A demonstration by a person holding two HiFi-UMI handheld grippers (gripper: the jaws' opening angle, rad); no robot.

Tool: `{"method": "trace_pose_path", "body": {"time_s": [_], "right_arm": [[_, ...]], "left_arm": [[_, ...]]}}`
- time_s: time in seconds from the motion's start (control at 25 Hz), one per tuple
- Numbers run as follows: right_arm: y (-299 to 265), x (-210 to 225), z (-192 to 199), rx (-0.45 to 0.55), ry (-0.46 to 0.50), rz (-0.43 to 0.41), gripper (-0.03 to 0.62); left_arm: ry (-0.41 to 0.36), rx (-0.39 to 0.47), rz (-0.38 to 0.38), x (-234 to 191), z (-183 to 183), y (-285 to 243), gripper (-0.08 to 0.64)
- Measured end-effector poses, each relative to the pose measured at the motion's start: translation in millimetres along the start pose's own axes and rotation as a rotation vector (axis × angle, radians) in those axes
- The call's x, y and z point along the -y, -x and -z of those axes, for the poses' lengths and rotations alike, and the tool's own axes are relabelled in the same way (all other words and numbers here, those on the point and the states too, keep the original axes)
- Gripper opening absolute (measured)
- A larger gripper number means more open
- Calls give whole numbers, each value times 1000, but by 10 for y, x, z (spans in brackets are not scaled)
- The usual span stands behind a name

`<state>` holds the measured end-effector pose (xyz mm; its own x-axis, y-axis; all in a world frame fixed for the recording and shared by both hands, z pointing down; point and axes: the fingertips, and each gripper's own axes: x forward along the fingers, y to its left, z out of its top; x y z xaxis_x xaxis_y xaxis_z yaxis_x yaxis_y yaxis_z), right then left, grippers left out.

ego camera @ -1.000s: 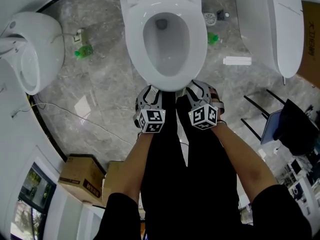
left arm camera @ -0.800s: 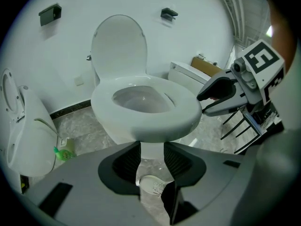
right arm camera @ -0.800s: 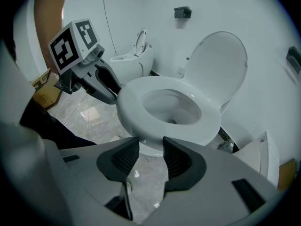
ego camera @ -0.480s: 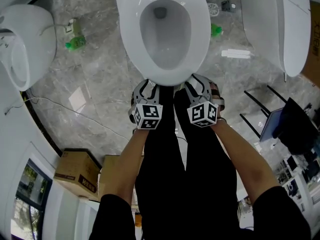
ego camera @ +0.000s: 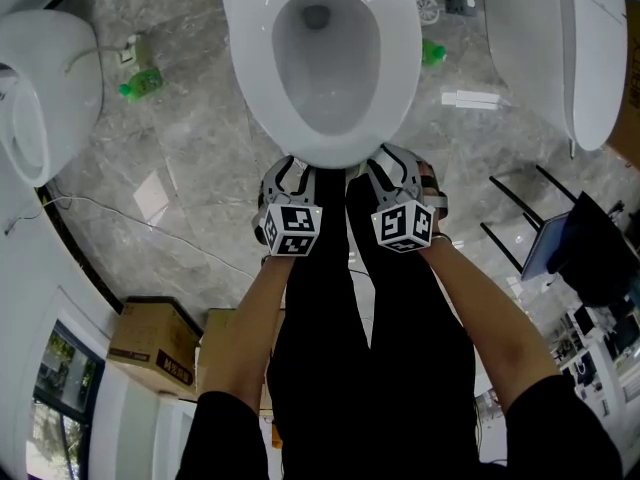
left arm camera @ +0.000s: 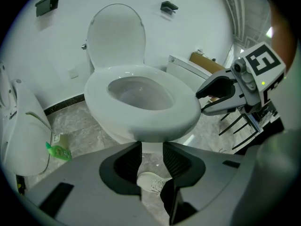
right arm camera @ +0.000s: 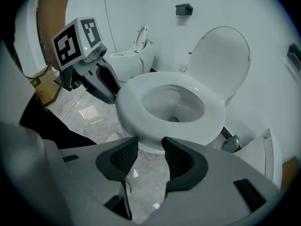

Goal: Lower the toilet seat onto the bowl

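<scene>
The toilet seat (ego camera: 245, 68) lies flat on the bowl (ego camera: 325, 78), a smooth, glossy white oval ring round a pale, rounded basin; the lid (left arm camera: 117, 36) stands upright behind it against the white wall, a plain egg-shaped plate.

The left gripper (left arm camera: 151, 149) points steeply down at the seat's front edge; its two black ribbed pads stand apart with nothing pressed between them, only a white shoe (left arm camera: 150, 181) and the floor showing through the gap; its jaws have just been closing a little. The seat's thick, rounded rim sits just beyond the tips, and contact cannot be told.

The right gripper (right arm camera: 149, 152) is just beside it at the same front edge, released as well; its ribbed pads are spread, nothing between them, and its jaws have just been opening. Each gripper carries a cube (ego camera: 292, 230) of black-and-white square markers.

The floor (ego camera: 200, 138) is polished grey marble with pale veins; a green bottle (ego camera: 140, 86) lies on it left of the bowl; a brown cardboard box (ego camera: 150, 348) sits lower left.
</scene>
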<state>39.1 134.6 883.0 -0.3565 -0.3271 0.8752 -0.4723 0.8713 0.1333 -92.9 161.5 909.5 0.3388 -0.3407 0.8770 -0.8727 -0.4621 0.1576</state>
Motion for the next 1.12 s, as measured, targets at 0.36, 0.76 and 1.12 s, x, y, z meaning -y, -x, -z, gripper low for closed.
{"method": "trace_pose_path", "body": {"time_s": [0.36,0.76,1.12], "right_arm": [[-142,-35,81,-1,-18,-8,189],[-276,-53,135,-39,-45,-10,189],[-395,-70,196,-47,-57,-12,189]], "left_arm": [[18,-22,16,13,119,-204,130],[2,-16,13,-13,191,-350,127],[-19,-55,18,-34,257,-472,123]]}}
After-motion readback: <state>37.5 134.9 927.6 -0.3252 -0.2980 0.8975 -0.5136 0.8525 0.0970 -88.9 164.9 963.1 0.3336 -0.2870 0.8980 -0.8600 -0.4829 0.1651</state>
